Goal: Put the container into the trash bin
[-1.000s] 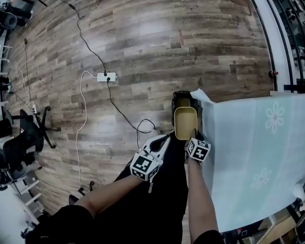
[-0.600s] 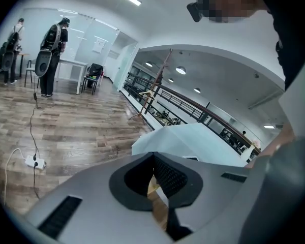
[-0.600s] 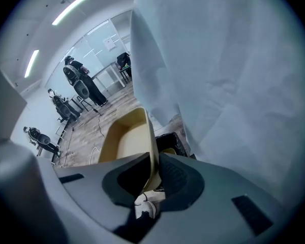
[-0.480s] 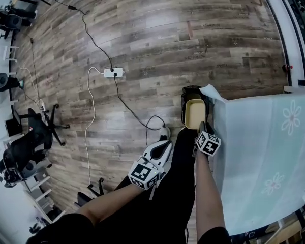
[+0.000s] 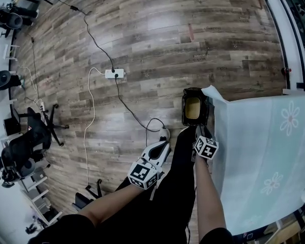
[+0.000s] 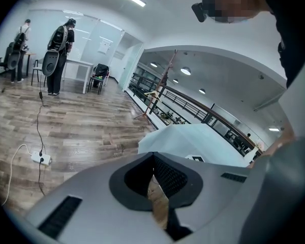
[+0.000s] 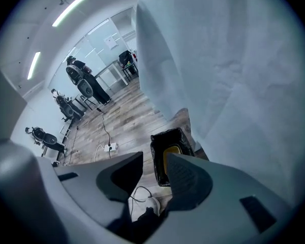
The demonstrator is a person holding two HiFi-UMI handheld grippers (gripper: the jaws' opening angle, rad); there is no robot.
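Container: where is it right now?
Head view, right of centre: the container lies inside the black trash bin on the floor, beside the tablecloth corner.

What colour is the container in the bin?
Yellow: the container lies in the black bin, clearest in the head view.

The container (image 5: 192, 108), a shallow yellow rectangular tub, lies flat inside the trash bin (image 5: 184, 111). The bin is black-lined and rectangular. It stands upright on the wooden floor (image 5: 152, 44), just beside the corner of the cloth-covered worktop (image 5: 264, 146).
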